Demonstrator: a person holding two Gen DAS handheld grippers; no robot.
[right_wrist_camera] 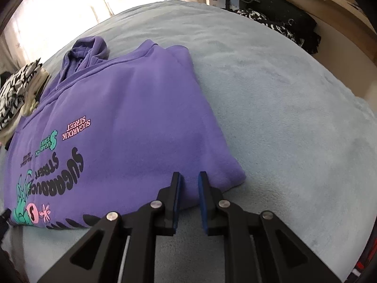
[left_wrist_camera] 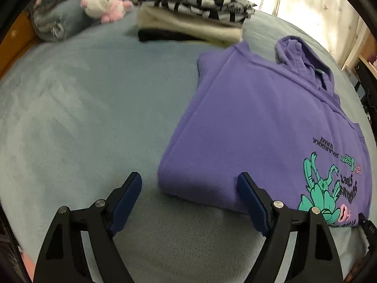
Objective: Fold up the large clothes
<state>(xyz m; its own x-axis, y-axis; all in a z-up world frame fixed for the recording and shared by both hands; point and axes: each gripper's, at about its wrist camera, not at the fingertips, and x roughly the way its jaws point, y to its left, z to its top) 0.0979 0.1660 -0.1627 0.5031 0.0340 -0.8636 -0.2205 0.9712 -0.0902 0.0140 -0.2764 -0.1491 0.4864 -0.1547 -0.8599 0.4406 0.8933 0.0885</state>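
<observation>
Lying flat on the bed (left_wrist_camera: 82,118), the purple hoodie (left_wrist_camera: 259,122) ran lengthwise away from both grippers; left gripper (left_wrist_camera: 189,186) fingers spread, right gripper (right_wrist_camera: 189,184) pinching its near hem.

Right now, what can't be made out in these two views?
- Right wrist view: whether the right gripper pinches the purple hoodie hem; its fingers hide the contact.
- Left wrist view: the folded stack is blurred, garments uncountable.
- Left wrist view: the hoodie's print is cut off by the lens edge.

Each black gripper (left_wrist_camera: 189,184) (right_wrist_camera: 189,184) has blue pads, silver rivets.
</observation>
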